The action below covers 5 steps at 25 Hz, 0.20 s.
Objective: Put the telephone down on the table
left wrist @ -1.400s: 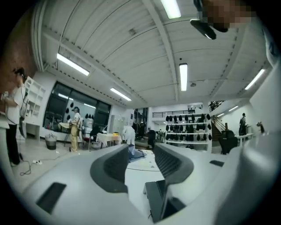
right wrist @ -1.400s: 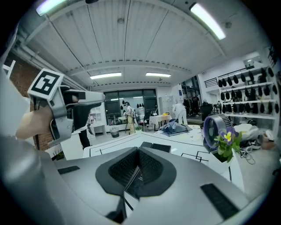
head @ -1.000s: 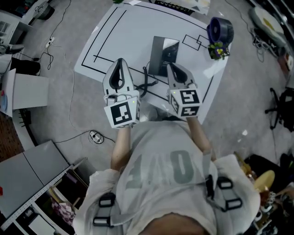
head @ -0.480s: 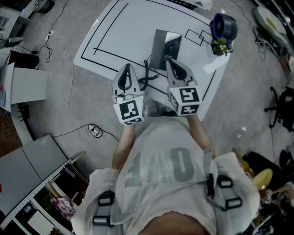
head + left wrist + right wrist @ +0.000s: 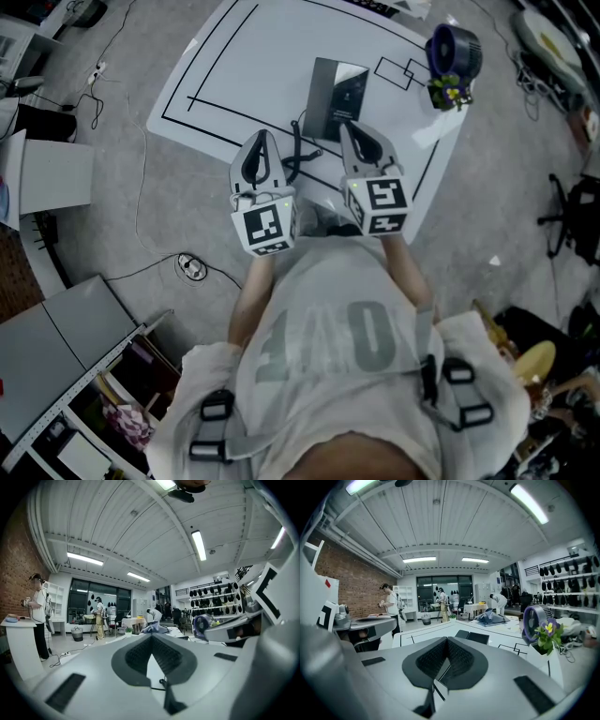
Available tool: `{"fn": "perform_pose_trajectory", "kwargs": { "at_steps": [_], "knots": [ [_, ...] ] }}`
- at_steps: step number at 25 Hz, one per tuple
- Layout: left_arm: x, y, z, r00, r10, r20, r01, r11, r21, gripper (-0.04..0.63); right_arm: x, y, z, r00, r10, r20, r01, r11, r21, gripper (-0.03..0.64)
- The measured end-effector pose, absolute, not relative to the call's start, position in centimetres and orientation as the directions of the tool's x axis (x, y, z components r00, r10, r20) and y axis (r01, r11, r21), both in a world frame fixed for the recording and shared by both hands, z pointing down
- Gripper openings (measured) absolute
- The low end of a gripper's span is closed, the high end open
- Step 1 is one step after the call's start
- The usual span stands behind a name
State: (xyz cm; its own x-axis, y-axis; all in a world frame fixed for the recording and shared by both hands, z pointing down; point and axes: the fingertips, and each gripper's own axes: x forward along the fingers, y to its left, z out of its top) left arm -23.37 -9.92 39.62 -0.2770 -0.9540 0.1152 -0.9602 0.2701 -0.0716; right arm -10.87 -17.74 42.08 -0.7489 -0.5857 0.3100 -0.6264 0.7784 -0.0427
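White table [image 5: 234,84], smooth, with black ruled lines. The telephone [image 5: 337,94] lies flat on it as a dark rectangular slab, half matte grey and half glossy black, just ahead of my right gripper [image 5: 351,131]. Left gripper [image 5: 261,138] is at the near edge. Both are grey shells with ribbed black pads, and each pair of jaws is closed tip to tip on nothing. Square black-and-white marker cubes sit behind. Round dark fan [image 5: 452,49] and a potted flower [image 5: 447,94] stand at the far corner. A thin black cord [image 5: 296,161] runs between the grippers. My left has dropped since a second ago; the right hasn't moved.
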Motion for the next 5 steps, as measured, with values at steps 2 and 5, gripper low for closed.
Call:
{"fn": "perform_pose_trajectory", "kwargs": {
  "at_steps": [2, 5],
  "knots": [
    [-23.27, -10.00, 39.58, -0.274, -0.955, 0.114, -0.961, 0.267, -0.071, 0.006, -10.87, -17.71, 42.13, -0.749, -0.584, 0.313, -0.625, 0.779, -0.042, 0.006],
    [-23.05, -10.14, 39.52, -0.269, -0.956, 0.112, -0.962, 0.263, -0.070, 0.006, -10.85, -17.70, 42.16, -0.750, -0.581, 0.315, -0.622, 0.782, -0.040, 0.006]
  ]
}}
